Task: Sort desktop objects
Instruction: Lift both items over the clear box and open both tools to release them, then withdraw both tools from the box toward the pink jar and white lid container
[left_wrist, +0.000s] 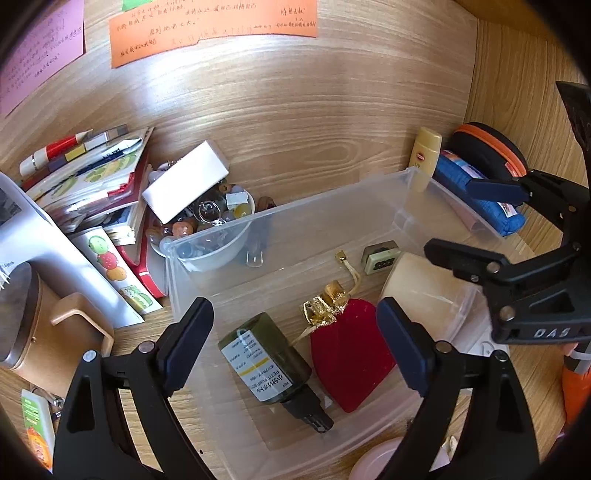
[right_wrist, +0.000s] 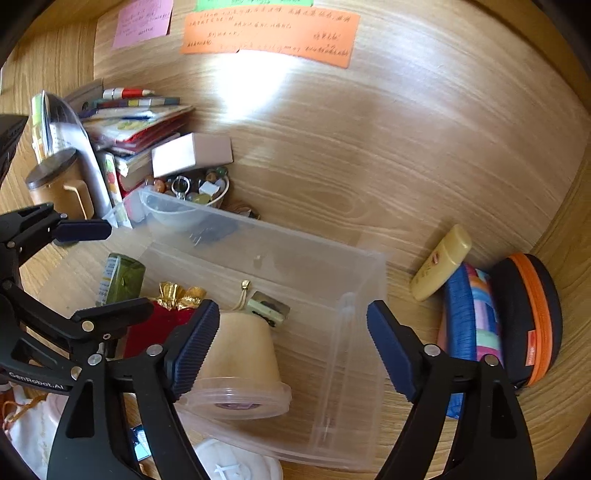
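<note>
A clear plastic bin (left_wrist: 295, 218) (right_wrist: 332, 258) stands on the wooden desk. Inside lie a dark green bottle (left_wrist: 266, 358) (right_wrist: 123, 278), a red velvet pouch with gold trim (left_wrist: 351, 350) (right_wrist: 155, 325), a small green tile (left_wrist: 380, 256) (right_wrist: 267, 308) and a beige cup on its side (left_wrist: 424, 291) (right_wrist: 240, 354). My left gripper (left_wrist: 295, 347) is open and empty, above the bin over the bottle and pouch. My right gripper (right_wrist: 291, 347) is open and empty, over the bin's right end beside the cup; it also shows in the left wrist view (left_wrist: 476, 218).
A bowl of beads (left_wrist: 207, 221) with a white box (left_wrist: 184, 179) on it, stacked books (left_wrist: 92, 177) and a wooden mug (left_wrist: 55, 332) stand left of the bin. A yellow tube (right_wrist: 441, 262), blue pouch (right_wrist: 469, 314) and black-orange case (right_wrist: 528, 317) lie to its right.
</note>
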